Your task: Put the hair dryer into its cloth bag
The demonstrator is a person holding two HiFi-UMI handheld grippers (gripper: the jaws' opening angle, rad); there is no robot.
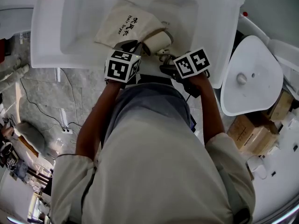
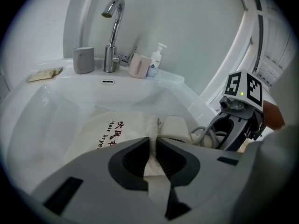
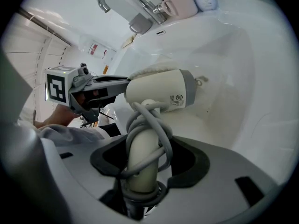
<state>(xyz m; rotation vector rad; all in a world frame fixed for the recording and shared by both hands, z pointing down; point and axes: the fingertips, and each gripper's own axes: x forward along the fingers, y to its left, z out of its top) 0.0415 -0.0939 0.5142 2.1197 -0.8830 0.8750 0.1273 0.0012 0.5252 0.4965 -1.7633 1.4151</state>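
While left gripper (image 2: 153,146) pinches one bag (image 2: 114,127), right gripper (image 3: 147,157) holds one dryer (image 3: 161,90).

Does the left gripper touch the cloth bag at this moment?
Touching. The left gripper view shows the left gripper with its jaws pinched on a fold of the cloth bag.

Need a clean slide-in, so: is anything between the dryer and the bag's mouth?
Nothing visible does. The dryer, held by the right gripper, has its front right at the mouth of the bag, whose rim the left gripper pinches. The cord is wound up, not trailing across.
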